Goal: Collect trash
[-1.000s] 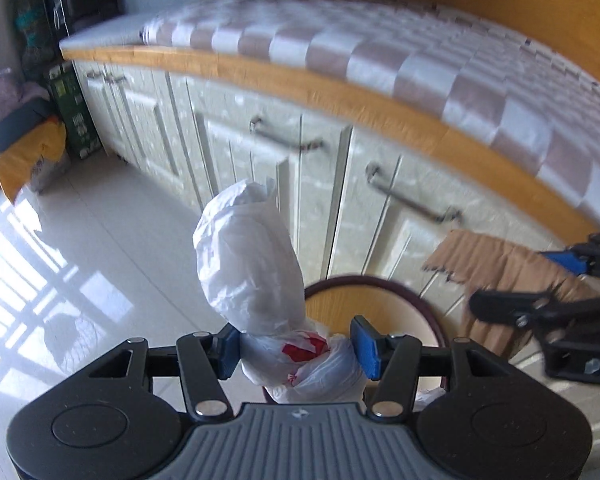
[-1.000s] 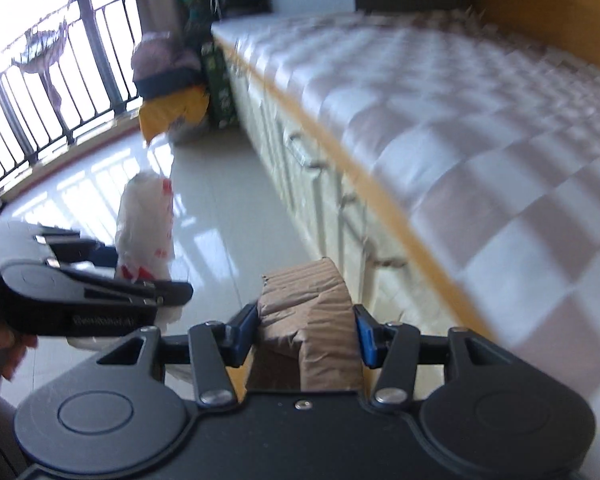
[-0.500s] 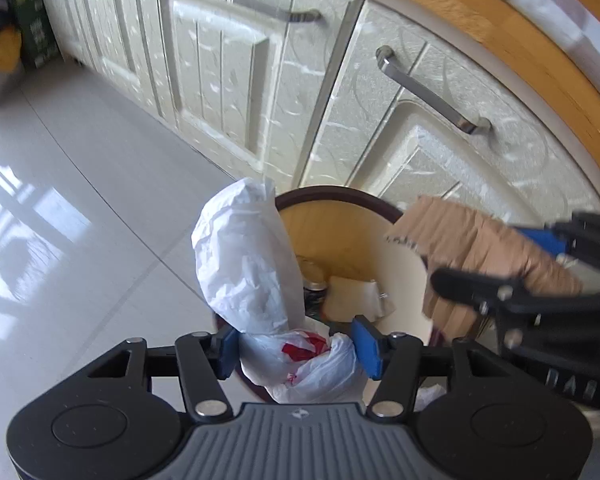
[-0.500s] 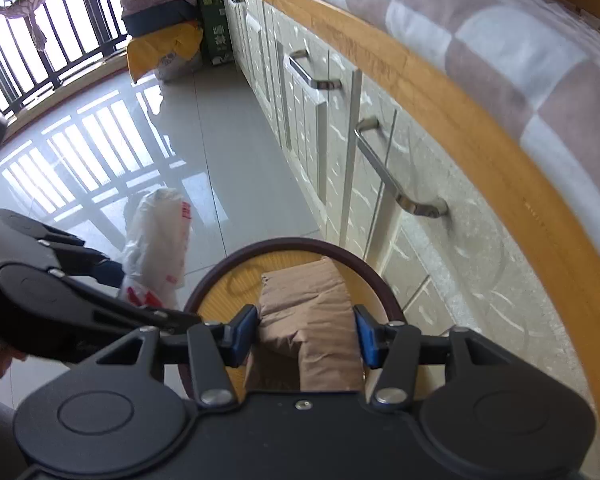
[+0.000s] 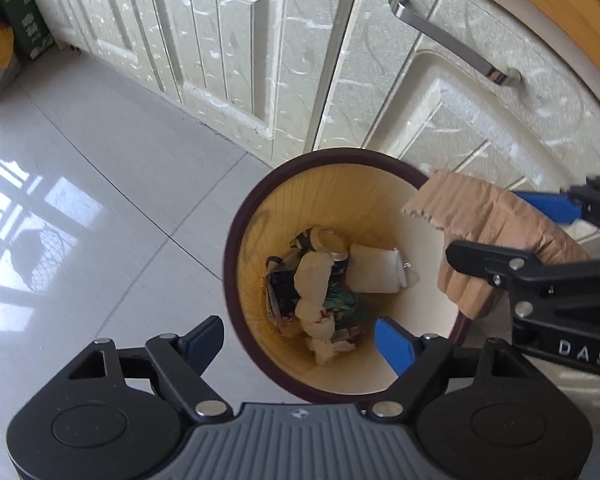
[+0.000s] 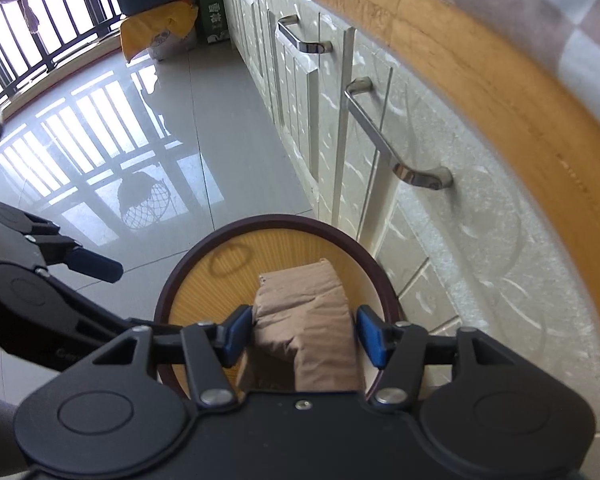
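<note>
Two grippers over one bin. From the left wrist view, at nine o'clock: glossy grey floor tile with window glare. At six o'clock: left gripper, pointing steeply down, jaws opening and wide apart, with nothing between the blue pads, only the bin's mouth below. At centre: round trash bin, dark rim, yellow wood-look inner wall, standing on the floor just beside the pale cabinet doors at twelve o'clock. Down at its bottom: knotted white plastic bag with a red mark, lying among a can, a white paper wad and darker wrappers. At three o'clock: right gripper, reaching in over the bin's rim, a crumpled piece of brown cardboard between its fingers. From the right wrist view: jaws opening too — left pad touching the cardboard, right pad parted from it by a sliver, cardboard tip hanging above the bin's open mouth. Further right, at two o'clock: long metal drawer handle under a wooden ledge.
</note>
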`<state>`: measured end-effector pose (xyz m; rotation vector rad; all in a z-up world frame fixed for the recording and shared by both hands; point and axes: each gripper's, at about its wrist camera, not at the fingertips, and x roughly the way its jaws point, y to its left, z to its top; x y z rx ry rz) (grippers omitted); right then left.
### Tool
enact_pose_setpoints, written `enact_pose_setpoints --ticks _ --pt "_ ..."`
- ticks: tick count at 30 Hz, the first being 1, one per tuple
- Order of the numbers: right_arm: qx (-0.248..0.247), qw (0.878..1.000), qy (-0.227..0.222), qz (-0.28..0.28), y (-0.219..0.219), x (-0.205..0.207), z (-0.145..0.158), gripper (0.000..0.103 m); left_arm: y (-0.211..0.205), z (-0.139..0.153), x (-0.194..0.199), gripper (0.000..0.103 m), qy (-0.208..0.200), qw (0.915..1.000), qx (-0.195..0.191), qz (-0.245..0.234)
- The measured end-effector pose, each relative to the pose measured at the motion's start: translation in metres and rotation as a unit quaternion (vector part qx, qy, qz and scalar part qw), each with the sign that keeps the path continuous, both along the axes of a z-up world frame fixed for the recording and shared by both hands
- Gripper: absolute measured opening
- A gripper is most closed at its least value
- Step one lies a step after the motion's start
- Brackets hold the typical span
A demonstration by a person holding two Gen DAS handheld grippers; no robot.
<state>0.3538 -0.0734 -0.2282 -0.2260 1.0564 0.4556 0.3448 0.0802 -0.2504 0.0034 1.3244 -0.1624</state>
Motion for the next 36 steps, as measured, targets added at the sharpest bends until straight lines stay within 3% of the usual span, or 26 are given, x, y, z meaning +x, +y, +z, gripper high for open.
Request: enact_pose_setpoints --ticks 4,12,19,29,36 --pt "-0.010 1.000 -0.001 -0.008 -0.001 0.001 -0.005 0.085 0.004 -0.001 -0.001 0.088 0.000 0.9999 0.014 -0.005" --pt "-0.033 0.999 0.011 0.017 -0.005 -0.008 -0.013 0.088 0.008 -0.005 -0.004 0.103 0.003 0.9997 0.025 0.000" --pt "-0.047 0.998 0.024 0.021 -0.015 -0.014 -0.016 0.103 0.010 -0.005 -0.006 0.103 0.003 0.9995 0.029 0.010" --pt "-0.044 0.999 0.020 0.007 -0.026 -0.019 -0.005 0.103 0.012 0.000 -0.014 0.103 0.000 0.9995 0.028 0.011" --pt "-0.025 0.999 0.025 -0.017 -0.031 -0.024 0.011 0.103 0.015 0.021 -0.027 0.103 -0.022 0.9994 0.019 0.021"
